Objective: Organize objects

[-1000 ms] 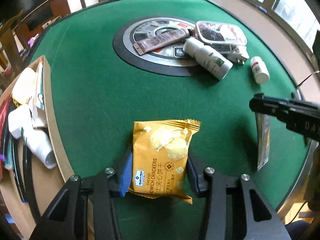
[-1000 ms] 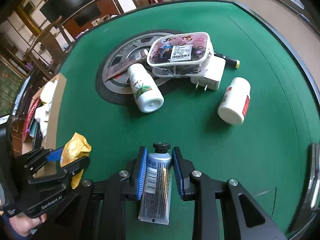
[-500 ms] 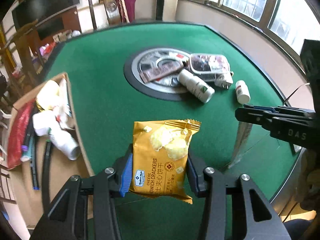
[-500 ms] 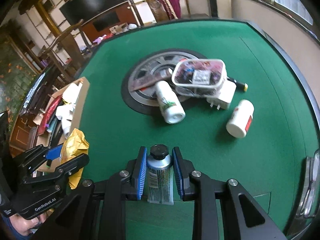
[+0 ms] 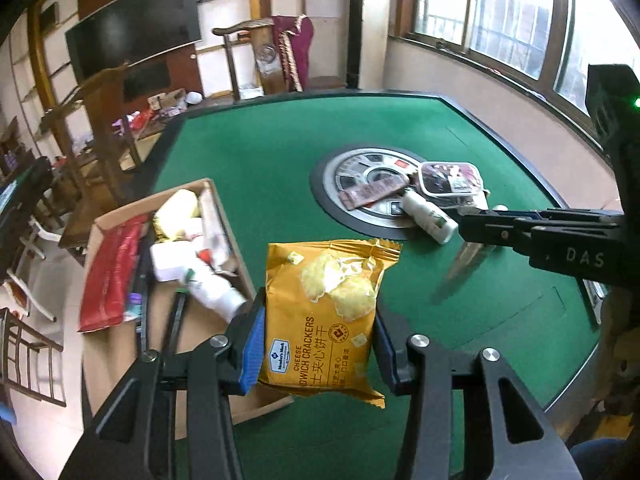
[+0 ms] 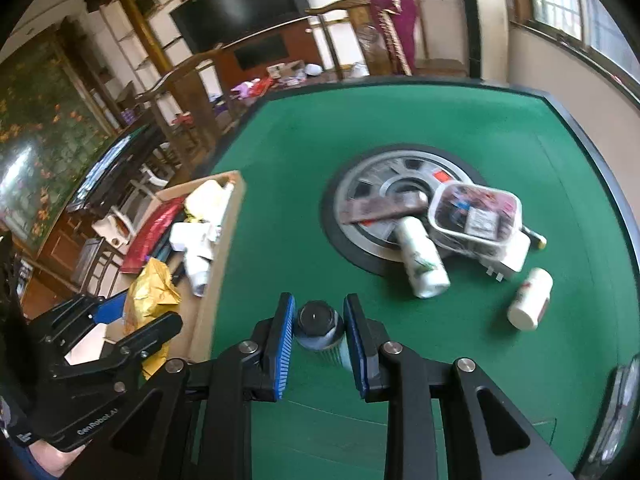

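Both hands are loaded right now. The left gripper [image 5: 320, 344] is clamped on the yellow cracker packet [image 5: 324, 312], pads squeezing its lower half, and it hangs in the air at bottom centre of the left wrist view. The right gripper [image 6: 318, 344] is pinched narrow around a tube [image 6: 320, 330], which I'm looking at cap-first, low in the middle of the right wrist view.

The cardboard box [image 5: 218, 210] sits on the left side of both views, butted against the green desk [image 5: 280, 160], already holding a red pack [image 5: 108, 268], a white bottle [image 5: 212, 292] and other bits. My guess is both items are headed there.

If I were doing it:
- bring the packet over the open part of the box before letting go, since that bag is light and will flutter
- drop the hands in one after the other so the grippers don't bump
- lower the tube close to the pile so it doesn't bounce out

Still left on the desk at right: the clear container [image 6: 476, 216], another bottle [image 6: 424, 264], a white charger [image 6: 512, 254], a small pill bottle [image 6: 530, 300].
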